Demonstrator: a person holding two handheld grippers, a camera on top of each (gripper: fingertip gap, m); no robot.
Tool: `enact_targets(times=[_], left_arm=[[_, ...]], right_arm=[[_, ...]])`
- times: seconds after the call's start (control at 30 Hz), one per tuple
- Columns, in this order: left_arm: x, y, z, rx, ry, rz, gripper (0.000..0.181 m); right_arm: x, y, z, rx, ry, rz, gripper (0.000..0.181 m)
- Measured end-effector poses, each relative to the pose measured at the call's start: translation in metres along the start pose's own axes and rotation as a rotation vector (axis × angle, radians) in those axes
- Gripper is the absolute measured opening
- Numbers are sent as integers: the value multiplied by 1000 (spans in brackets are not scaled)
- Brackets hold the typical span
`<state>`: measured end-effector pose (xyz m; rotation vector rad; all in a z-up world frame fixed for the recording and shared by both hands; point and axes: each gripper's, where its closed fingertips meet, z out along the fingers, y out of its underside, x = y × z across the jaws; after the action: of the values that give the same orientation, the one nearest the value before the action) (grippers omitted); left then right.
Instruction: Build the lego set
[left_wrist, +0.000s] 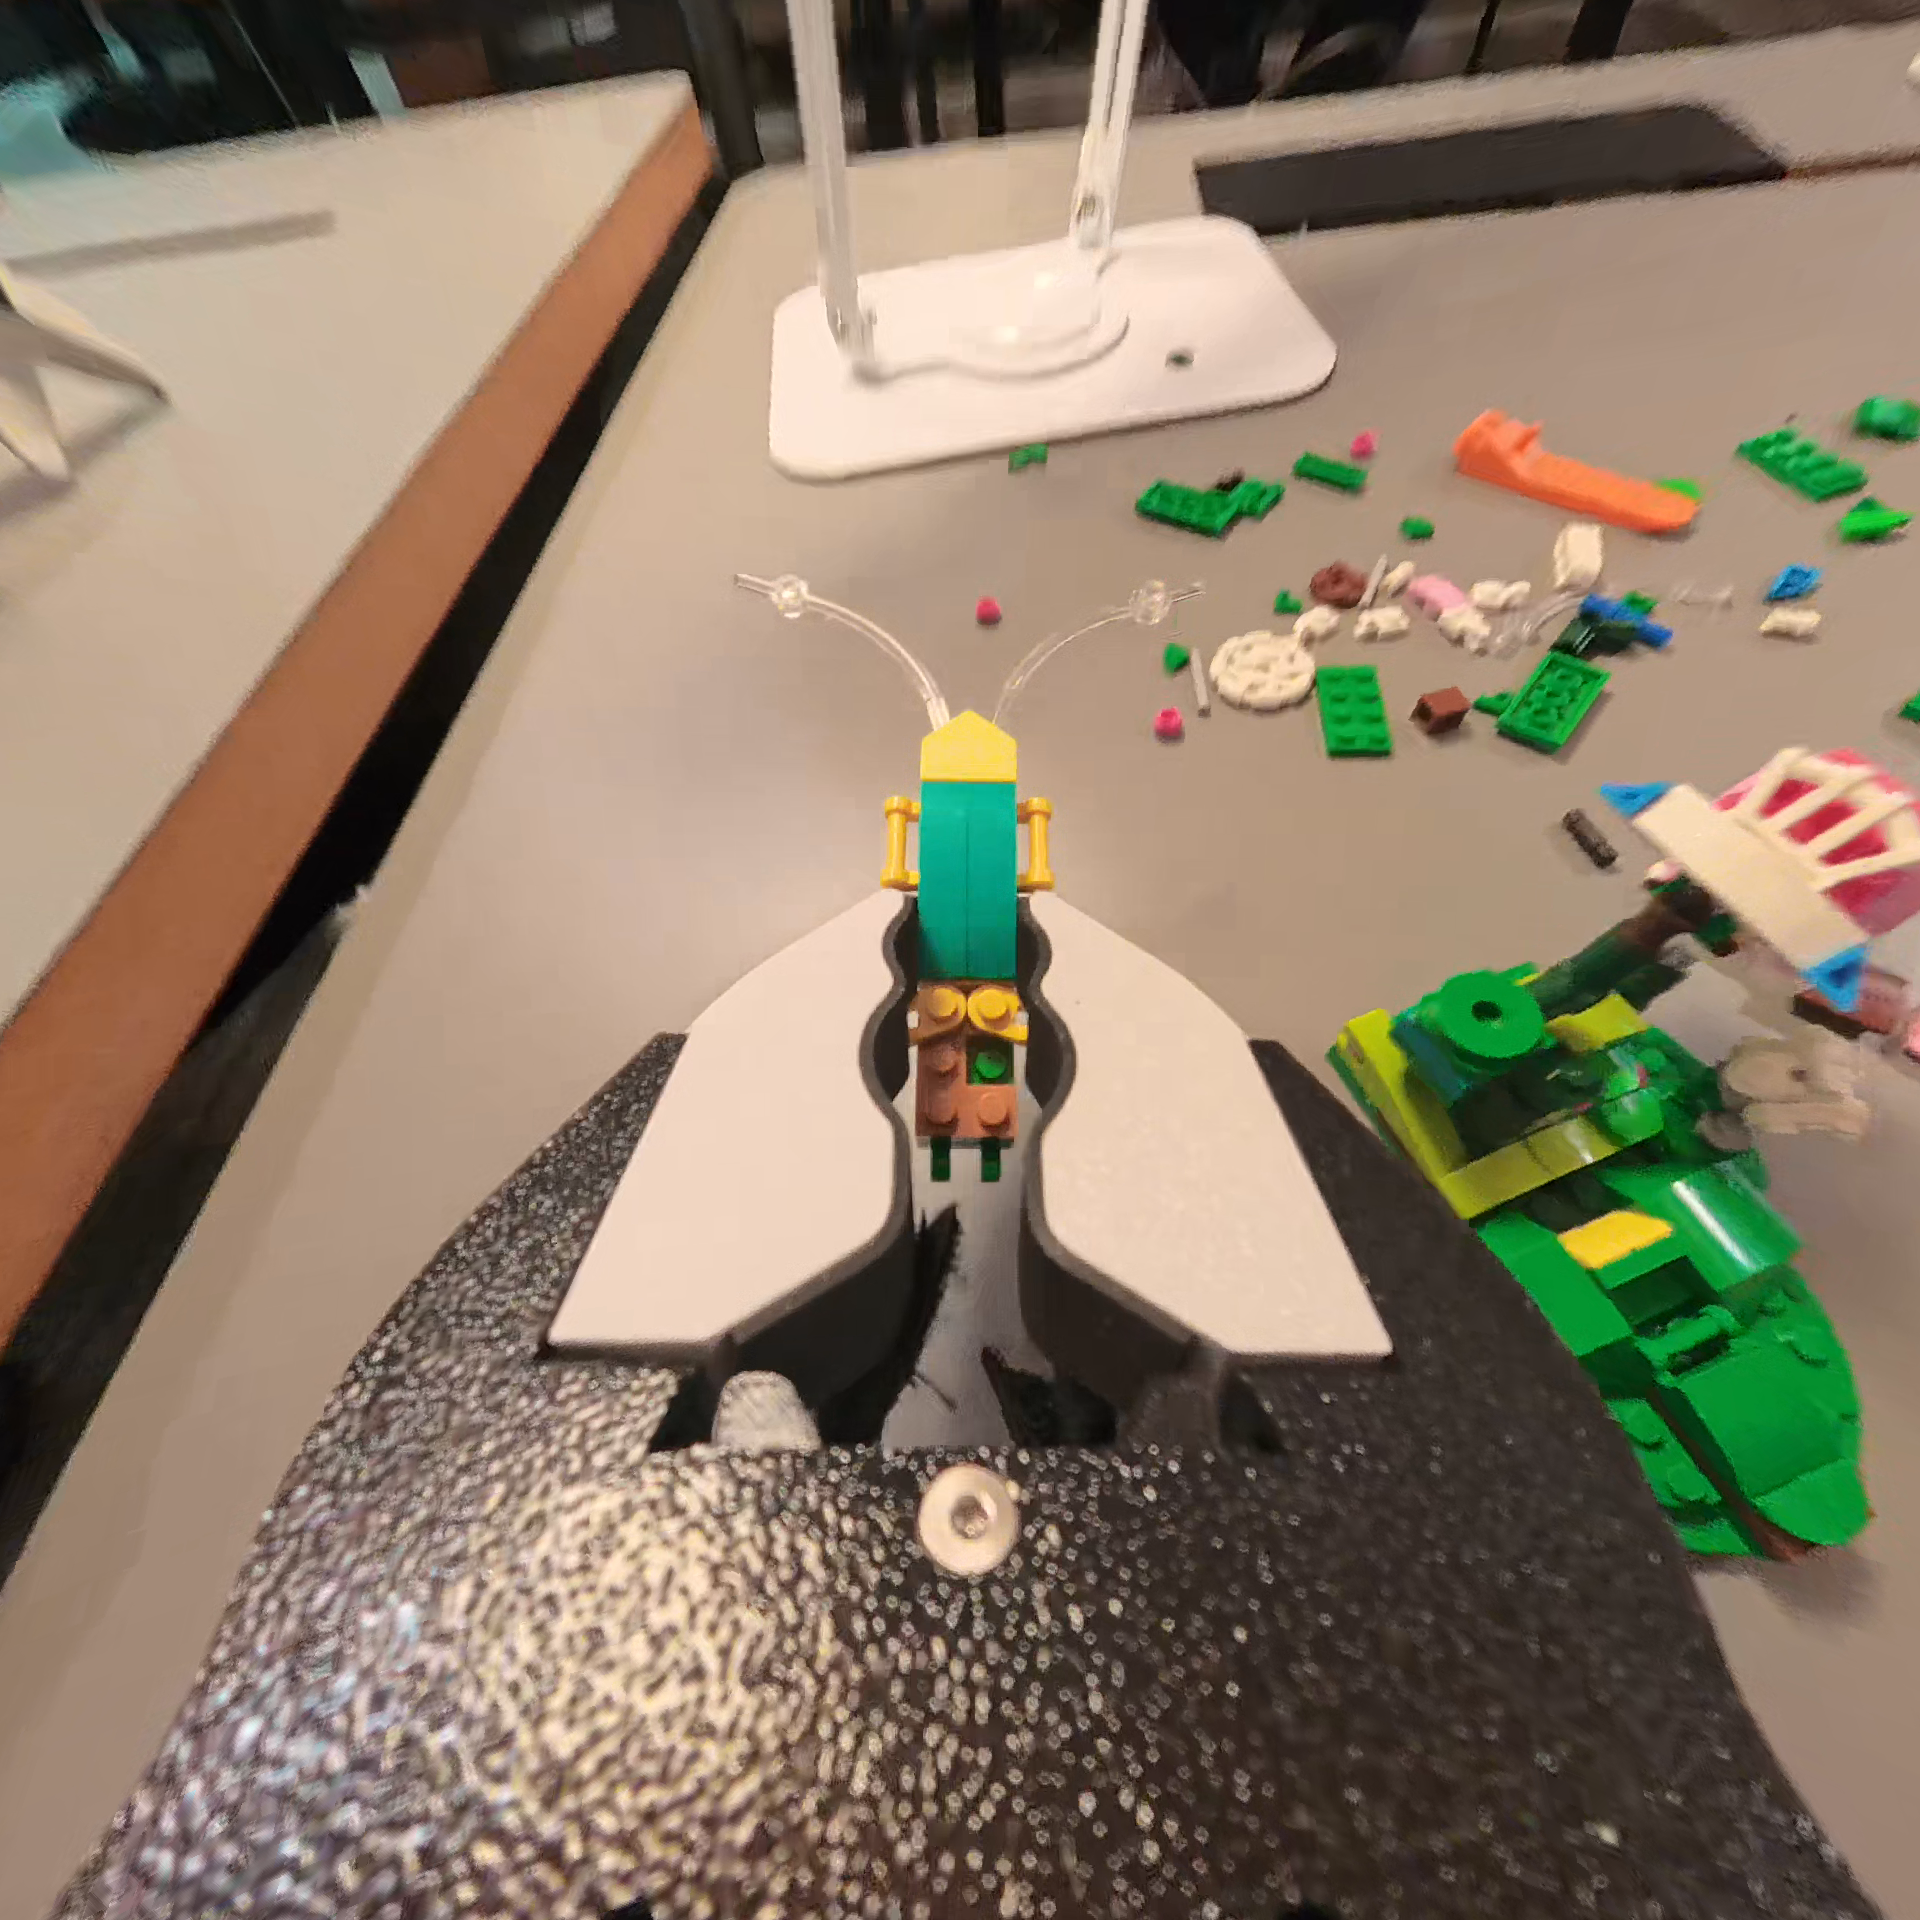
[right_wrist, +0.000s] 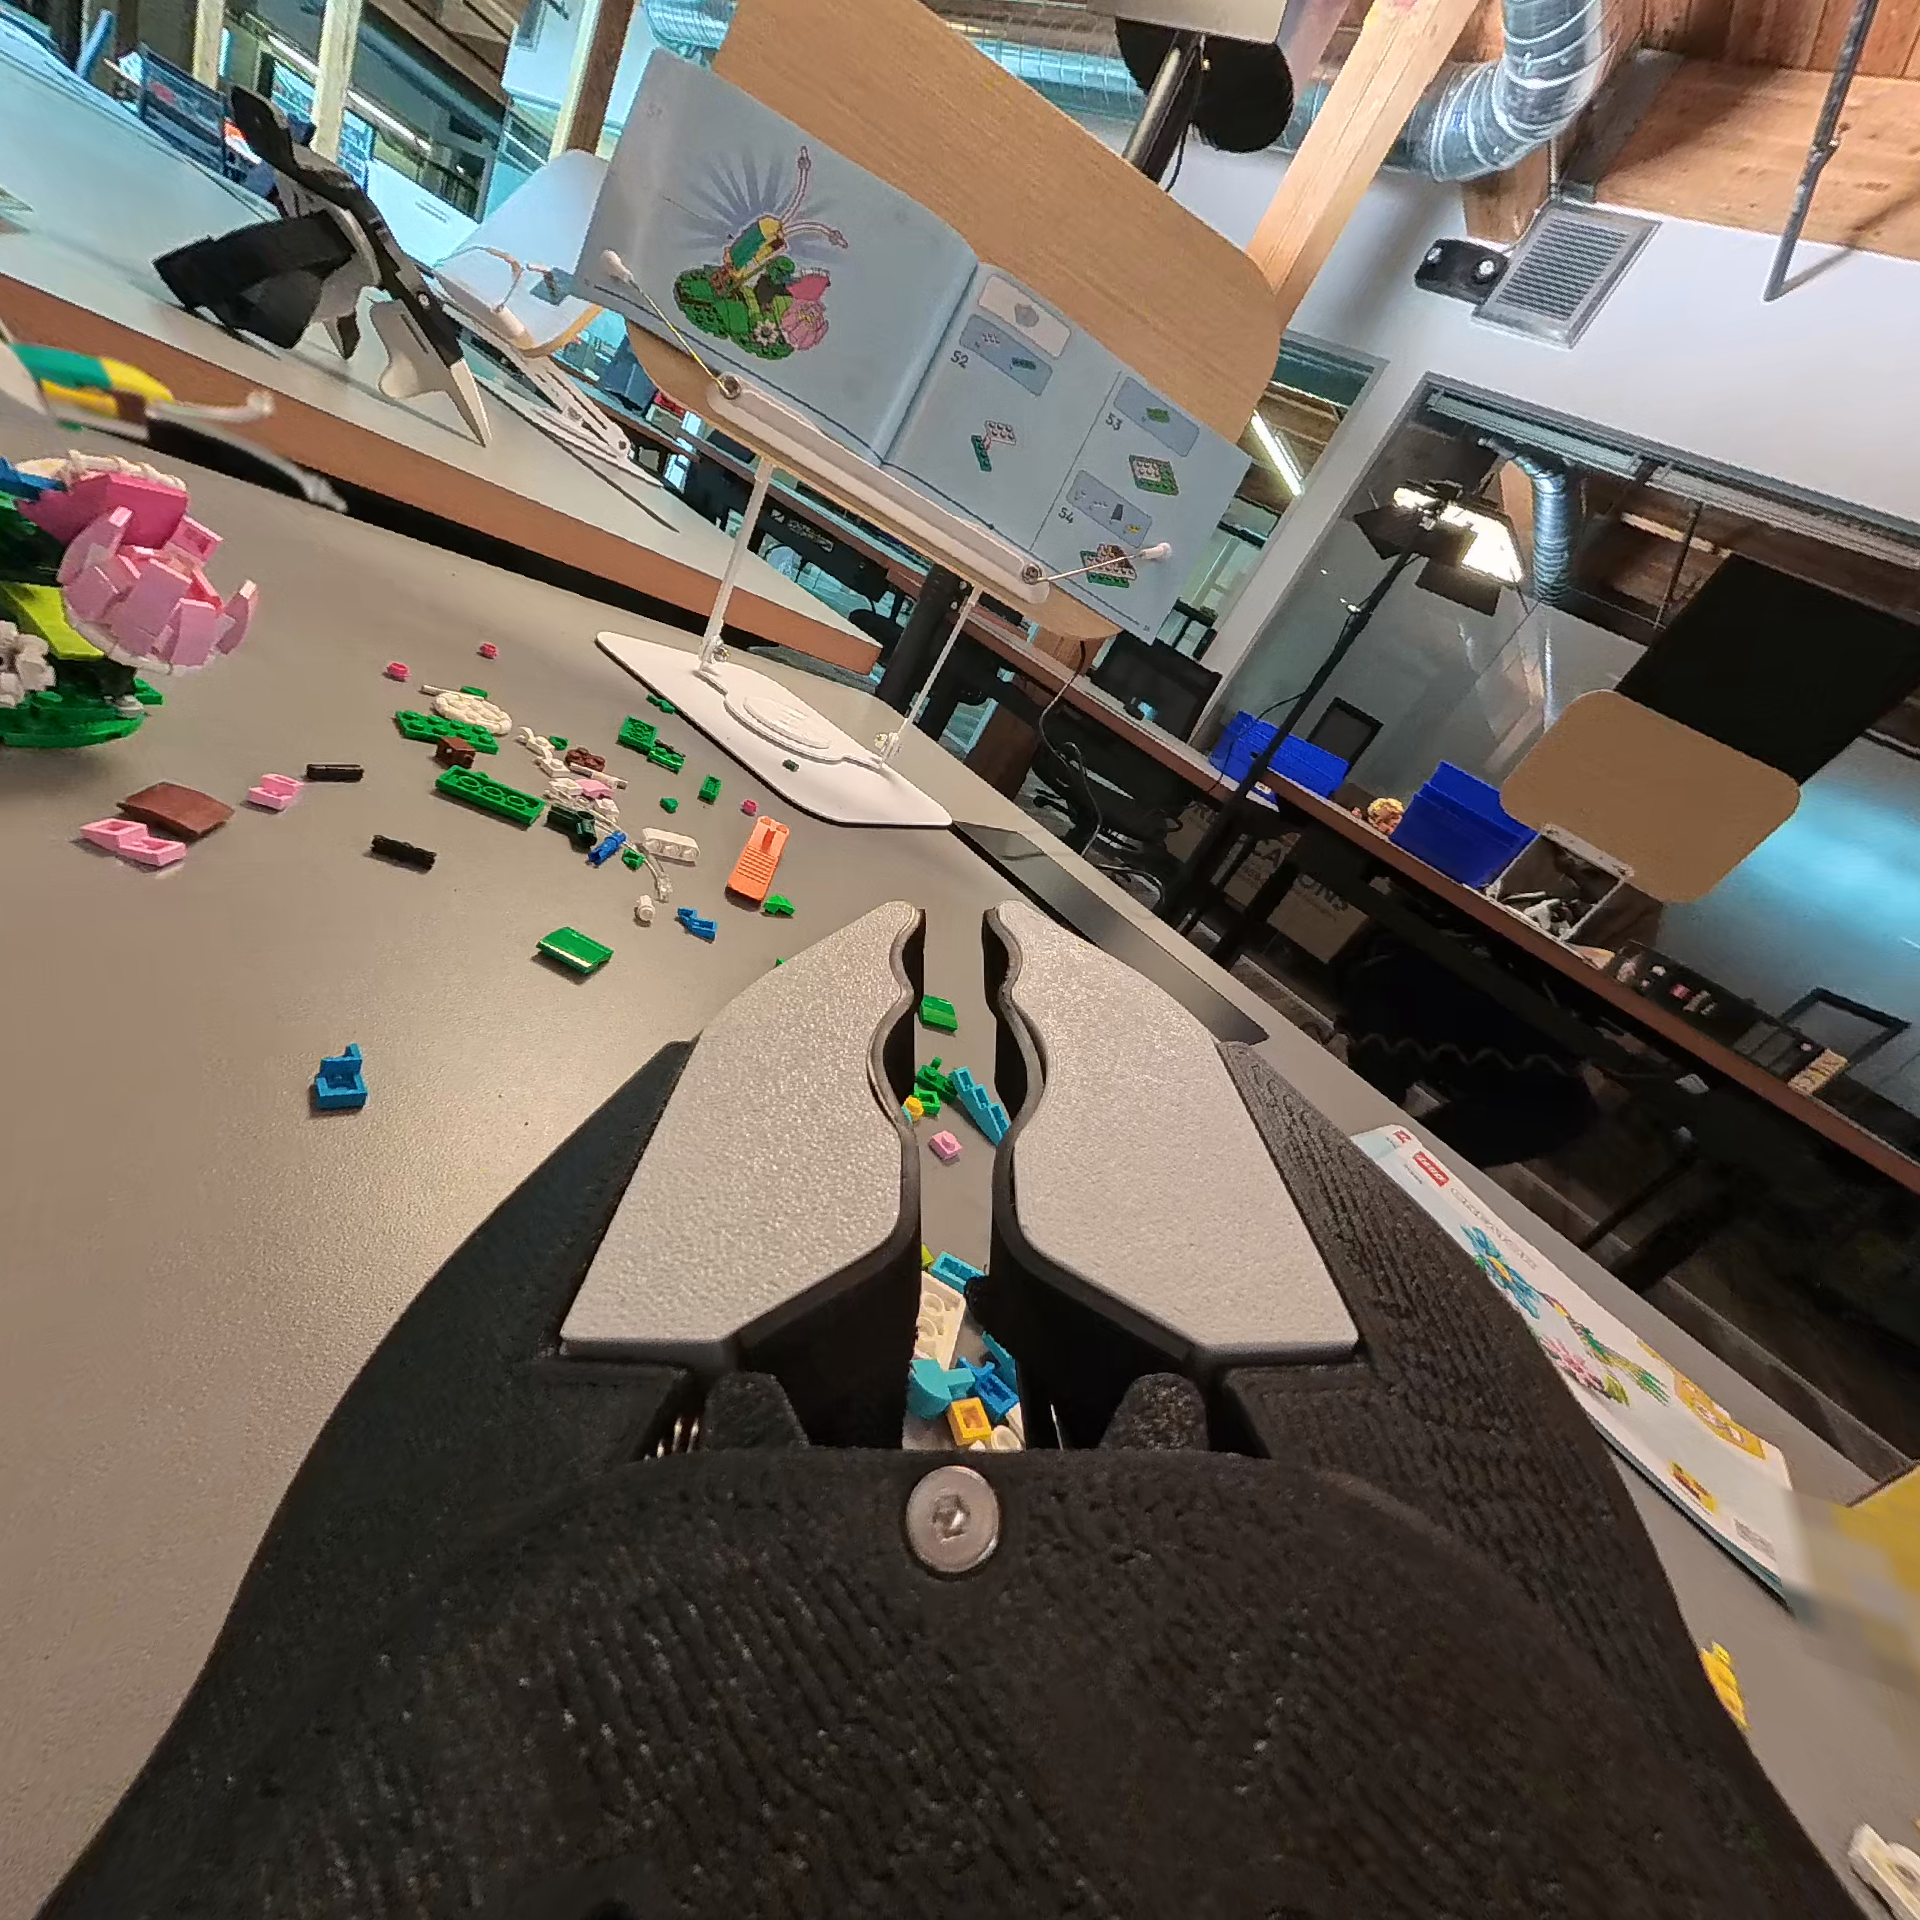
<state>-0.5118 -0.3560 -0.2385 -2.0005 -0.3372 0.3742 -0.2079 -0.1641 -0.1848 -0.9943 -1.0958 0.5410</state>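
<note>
Left hand-held gripper (left_wrist: 966, 935) clamps insect body (left_wrist: 966, 862); right view barely shows it.

Look past your table's far edge and you'll see a second table (left_wrist: 260, 343) with a brown side band running alongside it, carrying a black and white folded stand (right_wrist: 312, 249). Off to your right there's a long bench (right_wrist: 1558, 935) with blue bins (right_wrist: 1455, 821) stacked on it, and a tan rounded board (right_wrist: 1652, 795) standing near them. Overhead, a silver duct (right_wrist: 1507, 94) curves under wooden beams, beside a grey wall vent (right_wrist: 1558, 265).
</note>
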Motion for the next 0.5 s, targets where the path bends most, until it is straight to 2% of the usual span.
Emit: enact_targets(times=[0.17, 0.23, 0.4, 0.5], left_arm=[[27, -52, -23, 296, -23, 125, 17], [46, -72, -34, 405, -45, 194, 17], [104, -104, -58, 623, -32, 319, 17], [132, -113, -71, 714, -42, 399, 17]], right_arm=[[-7, -5, 1, 15, -40, 34, 10], [-24, -16, 6, 26, -137, 176, 14], [-75, -82, 24, 112, -500, 661, 33], [-94, -117, 39, 138, -650, 824, 47]])
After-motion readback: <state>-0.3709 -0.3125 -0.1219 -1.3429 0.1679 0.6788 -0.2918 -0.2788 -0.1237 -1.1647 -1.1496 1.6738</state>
